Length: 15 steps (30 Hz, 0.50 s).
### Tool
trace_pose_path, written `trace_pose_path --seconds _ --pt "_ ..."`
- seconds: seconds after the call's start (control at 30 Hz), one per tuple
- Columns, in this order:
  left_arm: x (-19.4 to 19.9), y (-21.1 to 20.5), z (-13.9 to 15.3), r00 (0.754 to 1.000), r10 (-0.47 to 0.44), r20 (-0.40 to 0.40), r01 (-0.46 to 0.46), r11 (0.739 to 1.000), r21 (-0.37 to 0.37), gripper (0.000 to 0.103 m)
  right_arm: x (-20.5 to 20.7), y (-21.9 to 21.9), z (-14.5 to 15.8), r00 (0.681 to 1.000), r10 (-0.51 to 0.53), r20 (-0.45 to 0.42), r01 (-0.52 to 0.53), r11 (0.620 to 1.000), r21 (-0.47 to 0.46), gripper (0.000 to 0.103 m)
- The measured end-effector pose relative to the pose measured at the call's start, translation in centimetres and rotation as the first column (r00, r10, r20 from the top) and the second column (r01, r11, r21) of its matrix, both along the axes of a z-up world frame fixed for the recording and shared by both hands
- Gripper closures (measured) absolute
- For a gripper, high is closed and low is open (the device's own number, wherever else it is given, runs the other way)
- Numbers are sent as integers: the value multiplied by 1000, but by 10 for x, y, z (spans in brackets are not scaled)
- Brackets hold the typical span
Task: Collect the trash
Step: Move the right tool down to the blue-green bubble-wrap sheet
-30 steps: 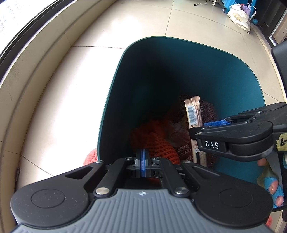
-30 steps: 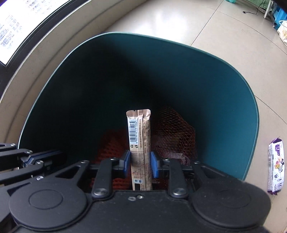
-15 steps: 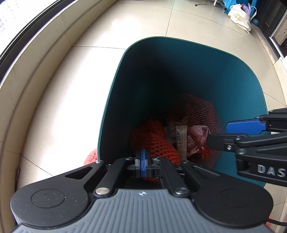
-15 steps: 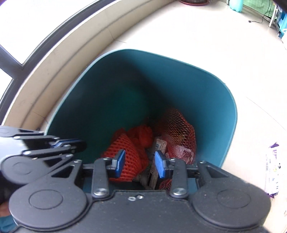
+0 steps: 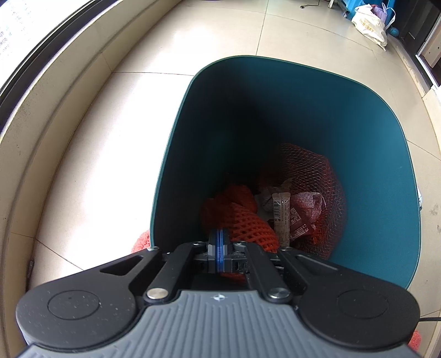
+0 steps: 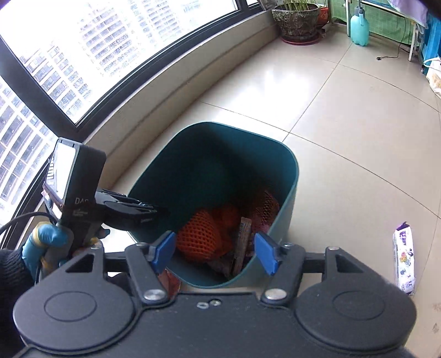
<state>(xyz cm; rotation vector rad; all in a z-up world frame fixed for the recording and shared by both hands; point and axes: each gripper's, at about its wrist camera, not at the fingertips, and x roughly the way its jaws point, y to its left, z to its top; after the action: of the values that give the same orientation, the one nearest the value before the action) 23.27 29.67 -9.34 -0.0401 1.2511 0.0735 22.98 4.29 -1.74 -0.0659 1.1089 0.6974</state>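
Released since the earlier frames, the stick packet [image 5: 280,217] now lies inside the teal bin [image 5: 386,170], leaning among the other rubbish, and the right gripper [image 6: 215,252] that carried it has drawn back and up, its blue pads spread wide with nothing between them. From the left in the right wrist view, a tall window [image 6: 69,63] curves along the wall above a beige sill, and below it a gloved hand [image 6: 45,242] holds the left gripper [image 6: 158,211], whose black fingers reach over the near-left rim of the bin. In the left wrist view that left gripper [image 5: 219,247] shows its blue pads pressed flat together with nothing held, poised just over the bin's near edge. Inside the bin, an orange foam net [image 5: 242,220] sits at the left of the pile, the packet stands tilted beside it, and a red mesh bag [image 5: 311,176] with crumpled wrappers rests against the right wall. A bit of orange netting [image 5: 141,240] also shows on the floor just outside the bin's near-left corner. Further right on the tiled floor [image 6: 344,124], well apart from the bin, lies a purple-and-white wipes pack [image 6: 403,257]. At the far end of the room stand a potted plant [image 6: 299,20] and a light blue spray bottle [image 6: 359,26]. A white bag [image 5: 370,23] sits by the far right wall in the left wrist view.
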Motion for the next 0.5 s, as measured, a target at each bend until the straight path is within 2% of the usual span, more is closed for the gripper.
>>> trace_pose_path --seconds 0.13,0.23,0.4,0.5 --pt "0 -1 0 1000 2 -1 -2 1000 3 103 -12 -28 -5 999 -37 8 37 999 -28 34" --pt "0 -1 0 1000 3 -1 -3 1000 3 103 -21 -46 -20 998 -51 -23 50 998 -43 27" --pt "0 -1 0 1000 3 -2 -3 1000 4 103 -38 -63 -70 996 -57 -72 52 997 -64 17" --pt "0 0 1 1000 7 -3 -7 1000 0 103 -49 -68 -111 992 -70 -101 61 995 -84 10"
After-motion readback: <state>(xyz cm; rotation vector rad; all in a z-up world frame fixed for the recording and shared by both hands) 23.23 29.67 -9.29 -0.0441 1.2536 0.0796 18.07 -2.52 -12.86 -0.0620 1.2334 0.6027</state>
